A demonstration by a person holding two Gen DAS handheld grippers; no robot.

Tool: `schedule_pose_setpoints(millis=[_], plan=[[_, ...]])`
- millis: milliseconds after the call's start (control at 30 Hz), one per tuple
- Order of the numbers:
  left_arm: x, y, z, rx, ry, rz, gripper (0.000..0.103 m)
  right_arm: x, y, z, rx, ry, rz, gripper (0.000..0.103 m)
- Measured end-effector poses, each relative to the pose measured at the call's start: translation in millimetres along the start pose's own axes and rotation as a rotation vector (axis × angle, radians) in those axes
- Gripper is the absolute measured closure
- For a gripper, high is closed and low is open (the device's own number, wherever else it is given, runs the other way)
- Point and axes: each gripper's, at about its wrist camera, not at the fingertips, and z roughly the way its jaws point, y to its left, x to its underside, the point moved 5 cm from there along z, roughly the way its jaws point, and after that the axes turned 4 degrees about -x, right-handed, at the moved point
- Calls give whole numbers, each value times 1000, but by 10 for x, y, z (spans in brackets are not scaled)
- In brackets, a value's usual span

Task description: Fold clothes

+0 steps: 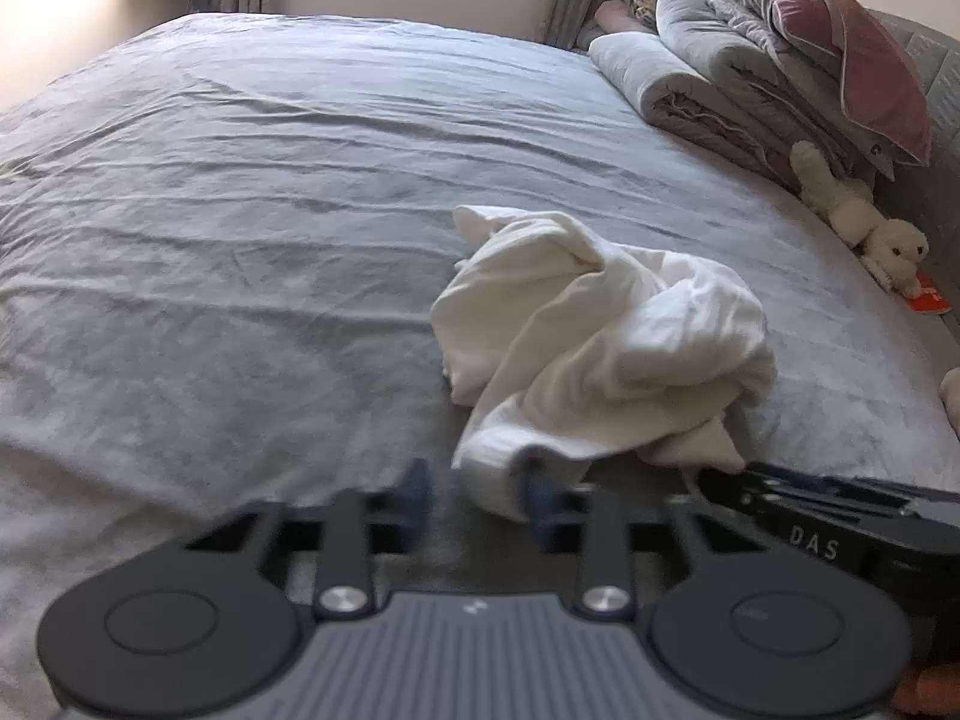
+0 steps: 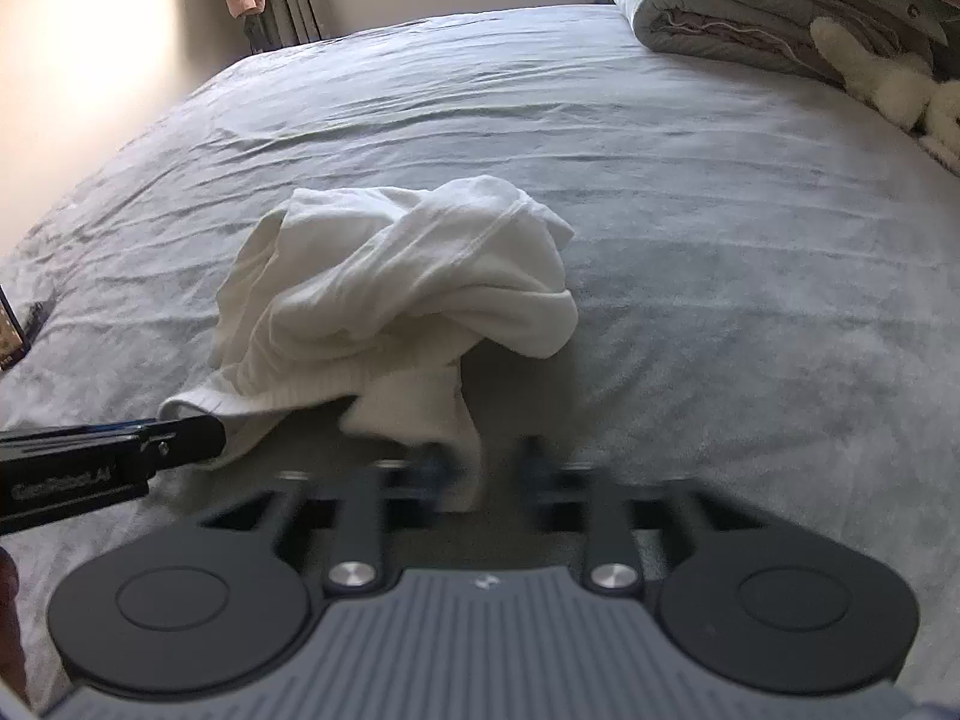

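While crumpled on the bed, the white garment touches both grippers.

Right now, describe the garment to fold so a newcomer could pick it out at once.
Start from the big bed with the grey cover; folded quilts and a white plush toy sit along its far right edge. Nearer the camera lies a crumpled white garment, alone on the open cover. It is the only loose, bunched cloth, plain white with a ribbed hem.
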Motion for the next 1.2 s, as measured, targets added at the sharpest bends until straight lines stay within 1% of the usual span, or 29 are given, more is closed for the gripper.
schedule_pose_setpoints(millis=[33, 67, 133, 300, 433, 467, 567, 600, 667, 700, 733, 767, 833, 900, 933, 967, 1033, 1200], plan=[[-6, 0, -10, 0, -14, -5, 98, -13, -34, -11, -1, -1, 18, 99], [-19, 5, -27, -8, -33, -8, 100, -26, -70, -22, -1, -2, 36, 99], [-61, 31, -83, -42, -79, -6, 100, -53, -141, -45, -2, -4, 72, 100], [-201, 162, -252, -101, -162, -12, 101, -116, -371, -190, 70, -39, 105, 101], [-301, 316, -374, -136, -204, -35, 101, -116, -494, -293, 85, -56, 123, 101], [-323, 358, -404, -147, -215, -40, 101, -116, -517, -325, 98, -63, 120, 103], [-378, 500, -497, -189, -250, -50, 101, -129, -596, -396, 162, -82, 91, 103], [-390, 545, -516, -198, -255, -53, 101, -125, -636, -413, 172, -83, 90, 103], [-396, 615, -538, -191, -250, -67, 101, -118, -699, -437, 182, -81, 88, 103], [-391, 629, -542, -169, -240, -75, 101, -115, -707, -436, 172, -75, 88, 102], [-386, 638, -547, -137, -226, -86, 101, -111, -714, -434, 161, -70, 88, 100], [-375, 635, -555, -90, -210, -97, 101, -112, -702, -426, 143, -64, 89, 98], [-349, 580, -581, 18, -186, -103, 101, -120, -618, -422, 88, -56, 86, 90], [-334, 485, -630, 114, -181, -93, 101, -129, -501, -439, 40, -60, 63, 88], [-332, 430, -666, 154, -189, -81, 101, -135, -426, -454, 15, -67, 43, 80], [-334, 381, -704, 187, -201, -67, 101, -141, -355, -475, -4, -77, 24, 66], [-334, 279, -765, 252, -221, -53, 101, -146, -222, -514, -35, -97, -15, 57], [-344, 105, -824, 405, -236, -81, 101, -131, 93, -587, -119, -127, -104, 57]])
